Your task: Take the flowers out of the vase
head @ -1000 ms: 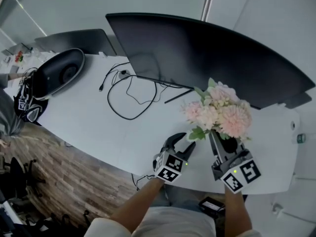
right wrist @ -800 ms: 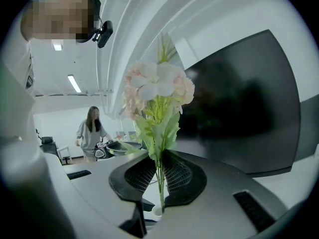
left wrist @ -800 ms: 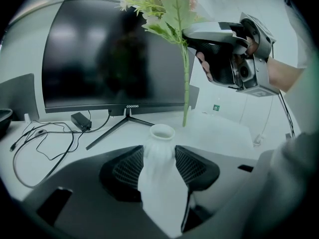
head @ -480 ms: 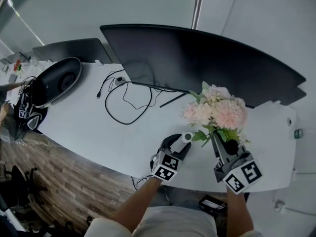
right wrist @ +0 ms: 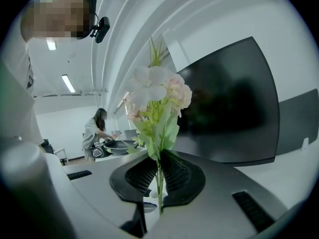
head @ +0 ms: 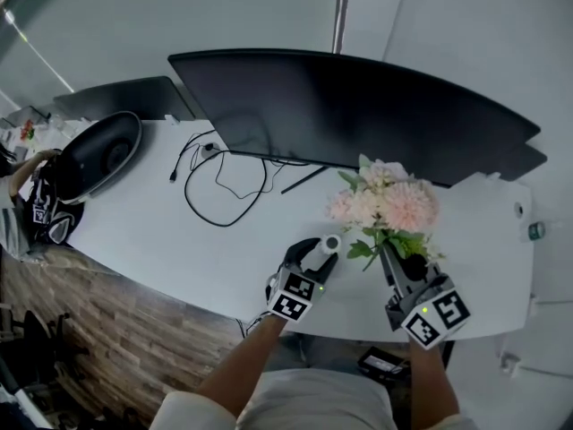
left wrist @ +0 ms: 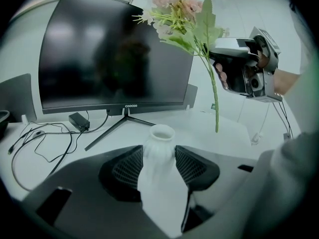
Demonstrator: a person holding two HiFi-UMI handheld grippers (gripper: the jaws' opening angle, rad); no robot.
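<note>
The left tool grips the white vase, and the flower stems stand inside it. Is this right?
No. The left tool grips the white vase, but the flower stems hang beside it, not inside; the left gripper view shows this.

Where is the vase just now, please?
The vase sits low centre in the head view, clamped in the left gripper, just left of the flowers.

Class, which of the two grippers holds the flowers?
The right gripper: its jaws, just closing further, pinch the green stem of the flowers, while the left gripper clamps the white vase.
</note>
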